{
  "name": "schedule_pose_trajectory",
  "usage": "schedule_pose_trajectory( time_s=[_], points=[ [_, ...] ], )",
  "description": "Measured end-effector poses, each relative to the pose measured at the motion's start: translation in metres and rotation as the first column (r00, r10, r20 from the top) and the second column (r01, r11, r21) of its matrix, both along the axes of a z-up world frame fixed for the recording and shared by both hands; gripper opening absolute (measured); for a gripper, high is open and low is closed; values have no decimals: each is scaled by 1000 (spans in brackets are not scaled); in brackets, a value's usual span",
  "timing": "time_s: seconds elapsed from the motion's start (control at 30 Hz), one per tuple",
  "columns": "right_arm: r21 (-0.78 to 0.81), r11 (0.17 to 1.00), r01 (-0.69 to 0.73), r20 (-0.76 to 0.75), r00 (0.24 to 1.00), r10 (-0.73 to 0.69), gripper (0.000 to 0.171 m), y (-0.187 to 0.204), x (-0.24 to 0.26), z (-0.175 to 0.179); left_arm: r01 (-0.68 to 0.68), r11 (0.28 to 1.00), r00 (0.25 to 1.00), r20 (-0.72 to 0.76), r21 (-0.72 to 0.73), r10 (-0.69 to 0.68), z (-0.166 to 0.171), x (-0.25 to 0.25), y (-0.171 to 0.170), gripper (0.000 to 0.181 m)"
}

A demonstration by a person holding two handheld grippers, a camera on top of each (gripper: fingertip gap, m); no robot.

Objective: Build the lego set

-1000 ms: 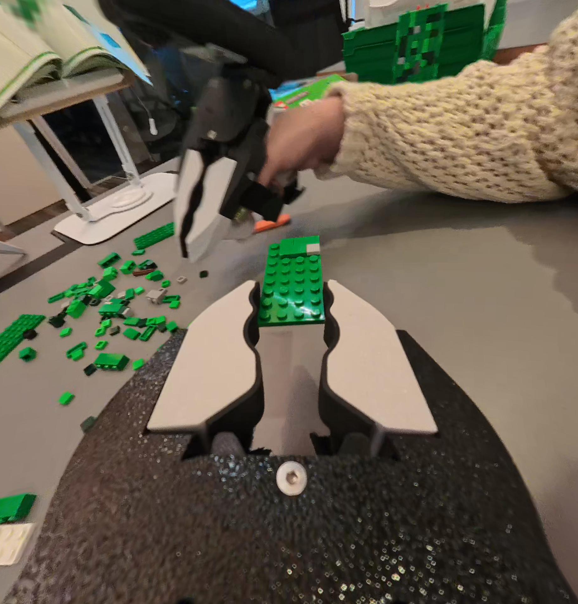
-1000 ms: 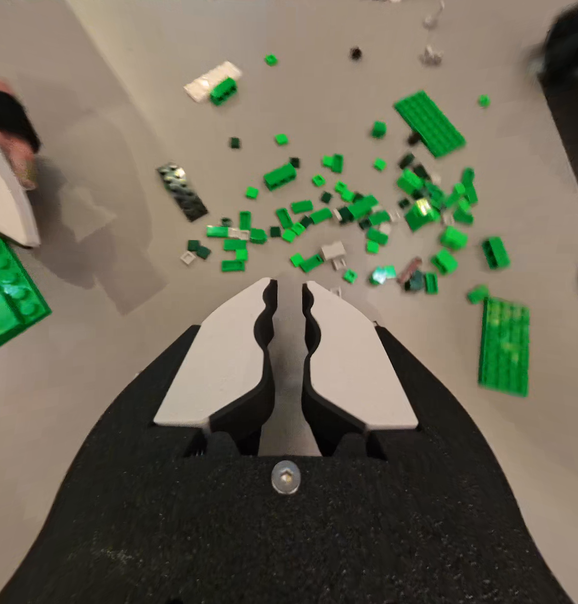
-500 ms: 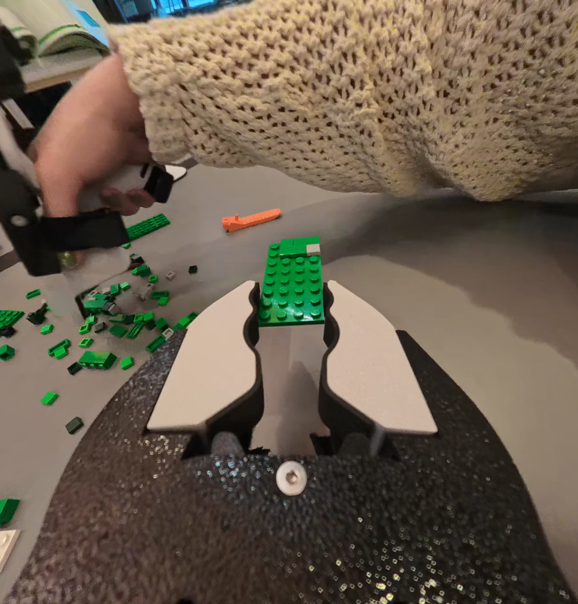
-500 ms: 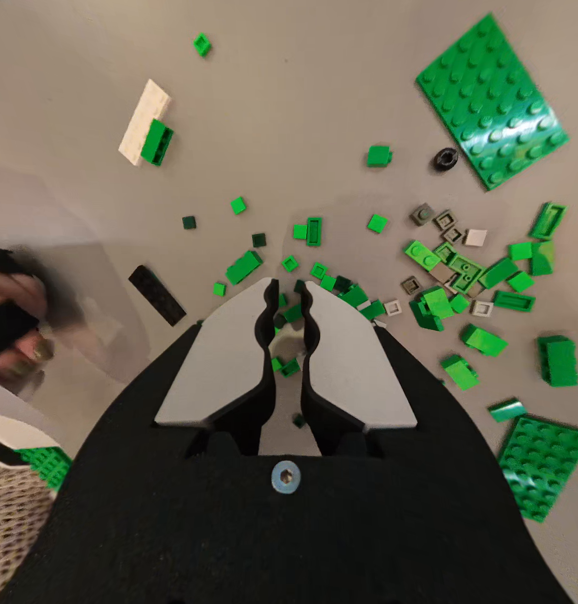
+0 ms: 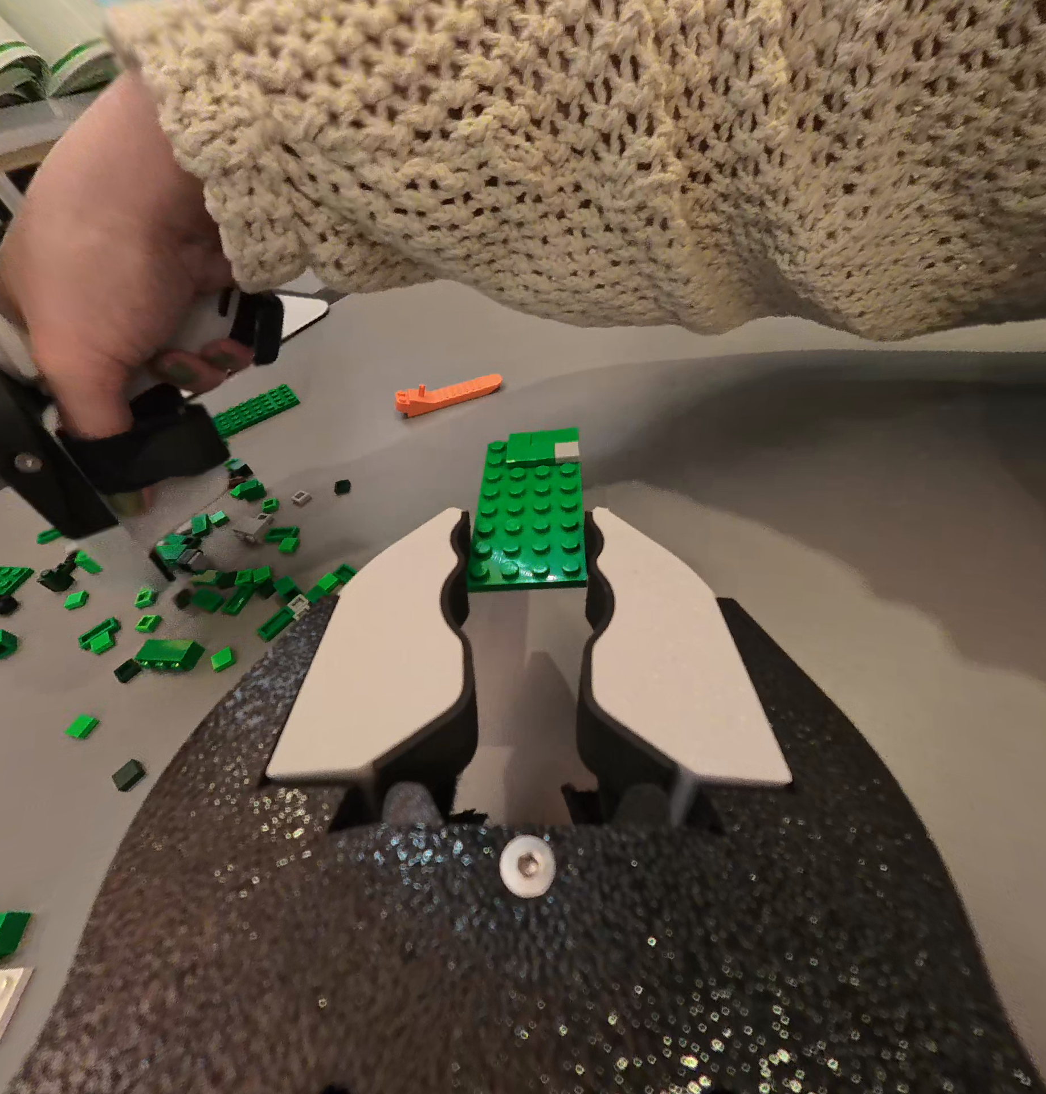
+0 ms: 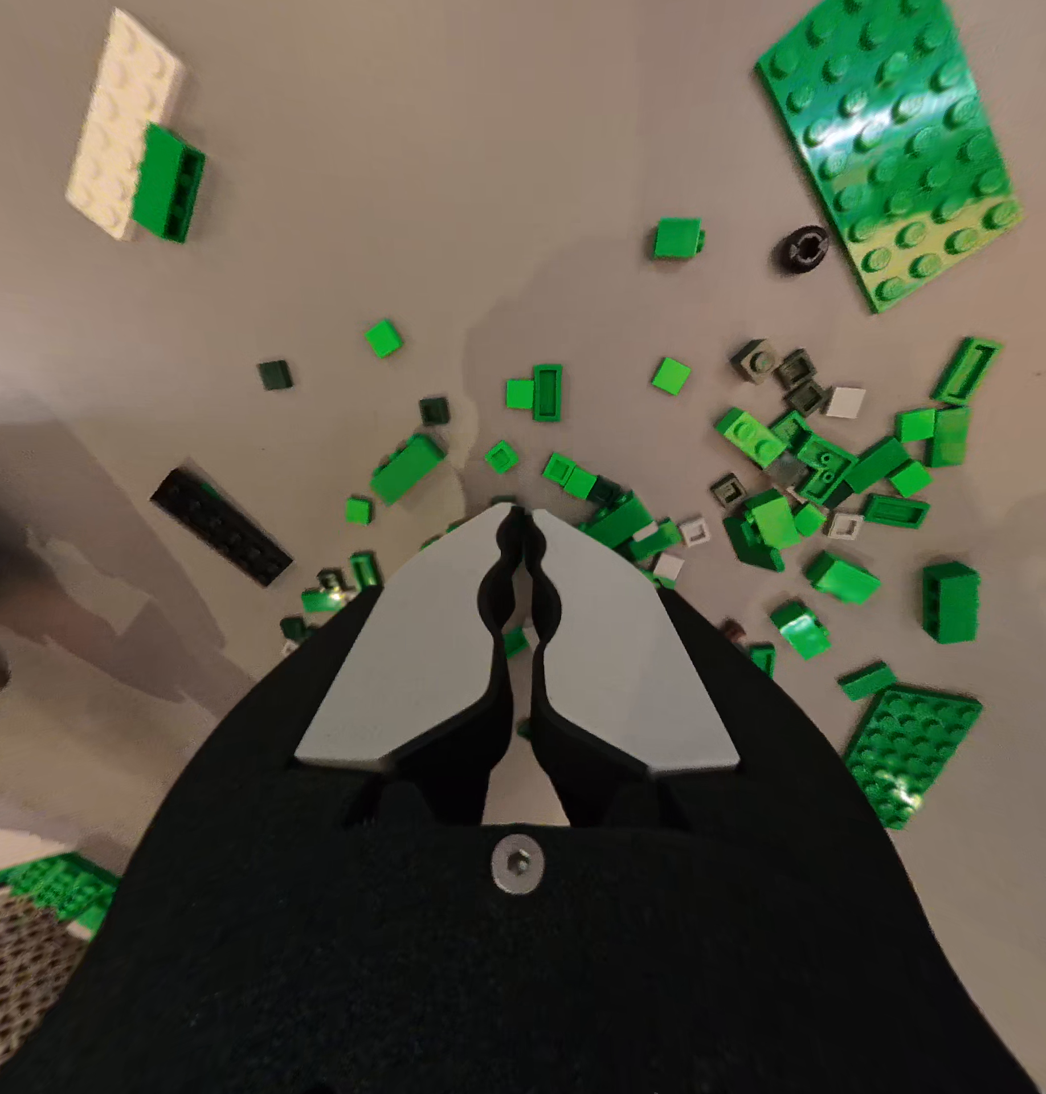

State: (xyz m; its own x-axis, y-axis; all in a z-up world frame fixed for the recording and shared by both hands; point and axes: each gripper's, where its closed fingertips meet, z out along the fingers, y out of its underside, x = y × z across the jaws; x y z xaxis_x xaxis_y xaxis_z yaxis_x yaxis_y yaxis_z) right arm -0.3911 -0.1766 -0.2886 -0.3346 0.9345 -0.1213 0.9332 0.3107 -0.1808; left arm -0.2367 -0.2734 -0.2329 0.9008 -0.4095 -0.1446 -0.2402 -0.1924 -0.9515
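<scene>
My left gripper (image 5: 529, 524) is shut on the near end of a long green plate (image 5: 526, 509), which lies level just above the grey table. Green and grey tiles (image 5: 541, 447) sit on the plate's far end. My right gripper (image 6: 517, 514) is down in the pile of small green pieces (image 6: 805, 473) with its tips together. I cannot tell whether a piece is between them. The right gripper (image 5: 94, 473) also shows at the left of the left wrist view, held by a hand.
A knitted sleeve (image 5: 627, 148) crosses above the left gripper. An orange brick separator (image 5: 446, 393) lies beyond the held plate. A large green plate (image 6: 887, 148), a white plate (image 6: 124, 89) with a green brick (image 6: 168, 183), a black plate (image 6: 219, 527) and another green plate (image 6: 911, 752) surround the pile. Some 20 cm of space lies between my two pairs of fingers.
My right gripper swung left over the loose pieces, dropped into the pile and closed its jaws. My left gripper and its plate stayed put.
</scene>
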Motion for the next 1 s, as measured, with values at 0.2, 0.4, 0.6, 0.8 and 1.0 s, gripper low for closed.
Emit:
schedule_pose_trajectory(
  time_s=[0.2,0.4,0.6,0.8,1.0],
  points=[
    [-64,993,-100,-235,969,82,0,-17,47,39,2,1000,1000,5,-15,-2,-2,0,1,36],
    [-29,991,-129,-273,955,116,4,-5,20,23,12,999,998,-60,-51,-15,-10,5,6,36],
    [-139,990,37,-34,999,-42,15,-10,2,0,15,1000,996,-83,-24,-16,-9,6,4,36],
    [-52,999,-15,-7,1000,14,14,-8,0,-5,27,999,997,-75,-22,-29,-8,7,3,36],
    [-28,1000,-2,2,1000,2,12,-5,0,-7,39,999,997,-67,-35,-41,-9,8,3,36]
  ],
)
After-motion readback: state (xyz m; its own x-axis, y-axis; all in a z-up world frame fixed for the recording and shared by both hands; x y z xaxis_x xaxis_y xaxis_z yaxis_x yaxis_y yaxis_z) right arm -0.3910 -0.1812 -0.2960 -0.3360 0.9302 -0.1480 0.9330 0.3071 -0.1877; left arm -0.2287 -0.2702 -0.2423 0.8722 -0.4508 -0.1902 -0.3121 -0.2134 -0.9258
